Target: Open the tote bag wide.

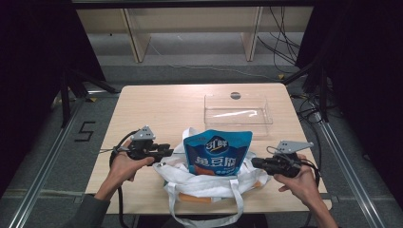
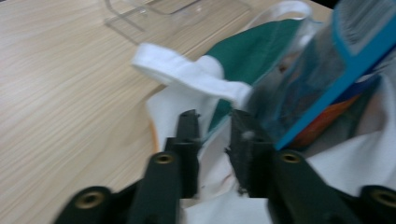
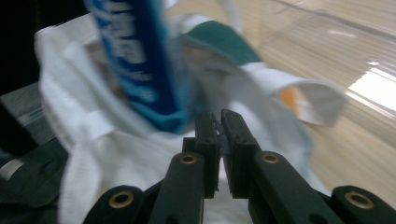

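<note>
Holding bag mouth open near table's front edge, pouch upright inside. Left gripper jaws slightly apart, straddling rim; right gripper pinched on rim. Spread evenly, keep tension, don't yank.

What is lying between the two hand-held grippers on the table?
In the high view, a white tote bag lies between the left hand-held gripper and the right hand-held gripper, with a blue snack pouch standing up out of it.
</note>
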`<state>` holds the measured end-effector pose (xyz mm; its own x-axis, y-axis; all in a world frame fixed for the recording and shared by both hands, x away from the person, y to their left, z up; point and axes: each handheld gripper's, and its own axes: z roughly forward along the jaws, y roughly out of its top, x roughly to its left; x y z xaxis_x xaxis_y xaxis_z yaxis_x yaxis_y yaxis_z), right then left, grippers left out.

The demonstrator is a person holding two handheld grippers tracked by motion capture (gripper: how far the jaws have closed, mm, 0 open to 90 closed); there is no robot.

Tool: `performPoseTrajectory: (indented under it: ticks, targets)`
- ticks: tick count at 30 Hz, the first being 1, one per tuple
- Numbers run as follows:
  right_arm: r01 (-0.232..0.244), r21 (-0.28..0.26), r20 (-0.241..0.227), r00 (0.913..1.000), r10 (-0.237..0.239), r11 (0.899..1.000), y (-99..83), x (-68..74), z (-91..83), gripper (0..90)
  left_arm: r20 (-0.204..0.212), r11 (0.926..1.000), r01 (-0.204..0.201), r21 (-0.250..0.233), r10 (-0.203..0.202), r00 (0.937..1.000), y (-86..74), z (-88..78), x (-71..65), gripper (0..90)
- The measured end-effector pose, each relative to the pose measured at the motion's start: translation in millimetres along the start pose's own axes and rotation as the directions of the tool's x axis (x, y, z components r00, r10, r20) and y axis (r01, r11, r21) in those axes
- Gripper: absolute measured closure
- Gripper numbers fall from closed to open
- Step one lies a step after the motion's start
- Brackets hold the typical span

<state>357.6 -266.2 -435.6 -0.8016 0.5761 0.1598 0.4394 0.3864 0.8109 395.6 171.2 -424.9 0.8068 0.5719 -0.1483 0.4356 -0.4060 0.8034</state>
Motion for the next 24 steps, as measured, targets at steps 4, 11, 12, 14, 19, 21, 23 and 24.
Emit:
performPoseTrajectory:
  ticks: [4,11,12,14,19,21,23,24]
  targets:
    - [0.058,0.03,-0.03,0.9979,-0.057,0.998,2.2,17.9,10.6,88.6,0.045,0.9954,-0.038,0.088,0.034,0.9984,0.5,22.8,-2.7,87.9]
    - [0.111,0.119,-0.085,0.9912,-0.101,0.987,-1.7,27.6,28.9,90.0,0.047,0.988,0.021,0.153,-0.028,0.9985,-3.1,62.8,14.8,89.4]
    - [0.129,0.138,-0.1,0.9883,-0.115,0.982,-3.0,28.1,31.1,90.0,0.043,0.9884,0.037,0.147,-0.044,0.9981,-3.6,66.6,18.2,89.4]
    - [0.14,0.179,-0.103,0.9871,-0.123,0.974,-7.8,32.1,35.9,90.0,0.033,0.9875,0.059,0.146,-0.064,0.9974,-4.7,71.3,24.3,89.4]
    - [0.144,0.27,-0.131,0.9851,-0.112,0.952,-29.6,37.7,46.4,90.0,0.024,0.9778,0.136,0.159,-0.142,0.9896,-11.9,82.6,37.9,89.5]
    - [0.144,0.306,-0.128,0.9857,-0.109,0.941,-36.8,39.5,50.5,90.0,0.022,0.9734,0.155,0.169,-0.161,0.9868,-15.8,87.7,40.3,89.6]
    - [0.18,0.313,-0.124,0.9812,-0.148,0.933,-42.3,39.1,55.3,90.0,0.014,0.9734,0.165,0.159,-0.169,0.9854,-18.2,89.3,40.3,89.6]
    - [0.147,0.331,-0.113,0.9869,-0.115,0.932,-43.7,40.9,54.7,90.0,0.021,0.9712,0.163,0.174,-0.17,0.9853,-17.9,88.5,41.3,89.6]
